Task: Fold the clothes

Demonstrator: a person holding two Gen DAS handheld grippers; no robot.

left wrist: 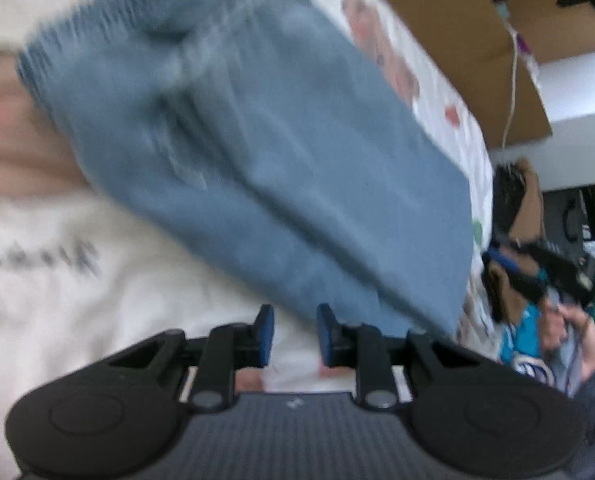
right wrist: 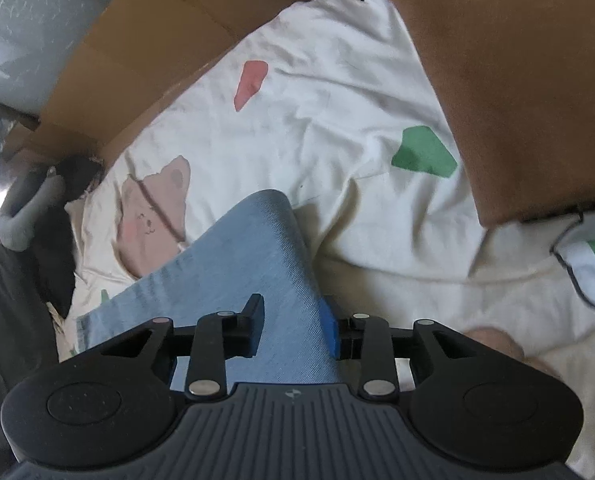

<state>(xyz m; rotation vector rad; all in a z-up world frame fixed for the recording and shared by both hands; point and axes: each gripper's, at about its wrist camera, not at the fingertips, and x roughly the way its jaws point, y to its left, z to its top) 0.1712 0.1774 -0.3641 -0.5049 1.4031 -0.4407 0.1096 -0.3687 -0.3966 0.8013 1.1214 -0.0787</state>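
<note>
- The blue denim garment (left wrist: pixel 265 168) lies on a bed sheet (right wrist: pixel 337 92) printed with bears and coloured shapes, spread just ahead of the left hand-held gripper (left wrist: pixel 295 334), likely laid flat so it can be folded.
- The left hand-held gripper is released: its blue pads stand apart with only pale cloth showing between them, the denim's edge just beyond its right finger.
- The right hand-held gripper (right wrist: pixel 293 332) straddles a folded denim strip (right wrist: pixel 253 272); the fabric runs between its fingers, but the pads seem slack rather than clamped, so I judge it let go.
- A cardboard box (right wrist: pixel 517 80) borders the bed beyond.
</note>
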